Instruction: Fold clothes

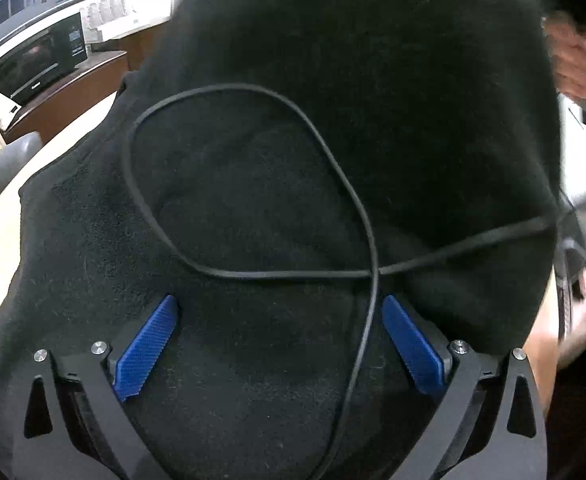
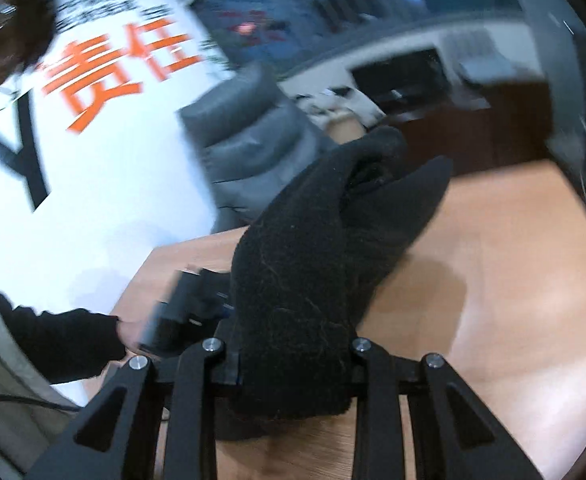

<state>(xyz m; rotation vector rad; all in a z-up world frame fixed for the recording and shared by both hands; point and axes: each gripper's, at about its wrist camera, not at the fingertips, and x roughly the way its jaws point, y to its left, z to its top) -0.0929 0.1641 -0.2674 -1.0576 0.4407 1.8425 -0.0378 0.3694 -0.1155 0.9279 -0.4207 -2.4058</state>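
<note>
A black fleece garment [image 1: 293, 128] fills the left wrist view, lying partly on a light wooden table [image 1: 1, 232]. My left gripper [image 1: 279, 308] is open, its blue pads [image 1: 145, 344] spread wide just over the fleece. A thin black cable [image 1: 249, 276] loops across the cloth between the pads. In the right wrist view my right gripper [image 2: 293, 320] is shut on a fold of the same black fleece [image 2: 313, 264], lifted above the table [image 2: 493, 280]. Its pads are hidden by the cloth. The left gripper's body [image 2: 181, 304] shows at the left, blurred.
A grey leather chair [image 2: 249, 140] stands behind the table. A black microwave [image 1: 37, 60] sits on a dark counter at the back. A white panel with orange characters [image 2: 93, 120] is at the left. A person's hand [image 1: 577, 60] shows at the right edge.
</note>
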